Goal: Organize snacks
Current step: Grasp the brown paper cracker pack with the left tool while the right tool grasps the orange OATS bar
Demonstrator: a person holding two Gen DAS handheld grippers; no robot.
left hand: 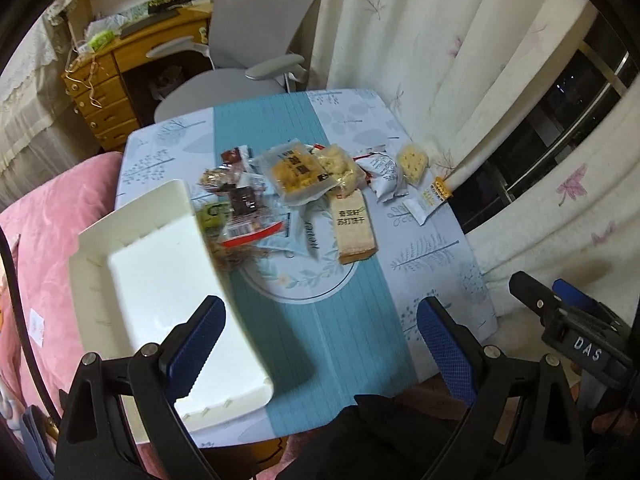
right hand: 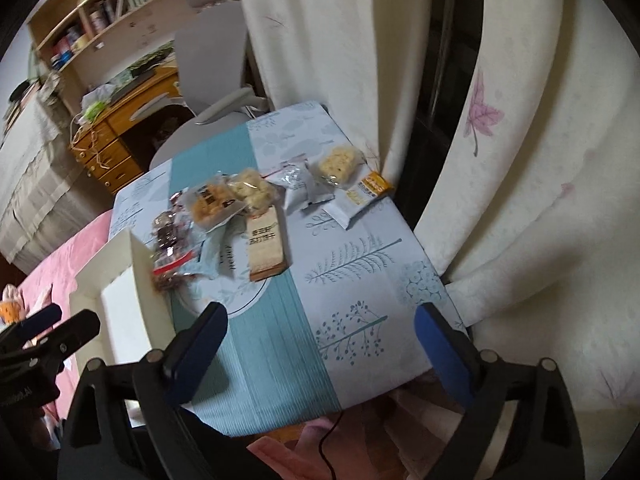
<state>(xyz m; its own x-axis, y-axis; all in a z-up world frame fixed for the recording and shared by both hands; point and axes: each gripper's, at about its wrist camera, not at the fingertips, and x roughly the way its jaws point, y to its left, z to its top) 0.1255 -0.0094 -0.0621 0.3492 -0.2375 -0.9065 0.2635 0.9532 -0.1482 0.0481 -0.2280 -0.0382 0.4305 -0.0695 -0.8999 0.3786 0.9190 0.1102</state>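
Several wrapped snacks lie in a pile [left hand: 288, 184] in the middle of a small table [left hand: 436, 256] with a blue and white cloth; the pile also shows in the right wrist view [right hand: 240, 208]. A long cracker pack [left hand: 354, 226] [right hand: 266, 250] lies nearest me. A white rectangular tray [left hand: 160, 280] [right hand: 116, 312] sits at the table's left, empty. My left gripper [left hand: 320, 344] is open and empty above the table's near edge, its left finger over the tray. My right gripper [right hand: 320, 348] is open and empty, to the right of the left one.
A grey office chair [left hand: 256, 40] stands behind the table. Cream curtains [left hand: 460, 60] hang close along the table's right side. A pink bedspread [left hand: 48, 220] lies to the left. A wooden desk [left hand: 104, 92] stands at the back left.
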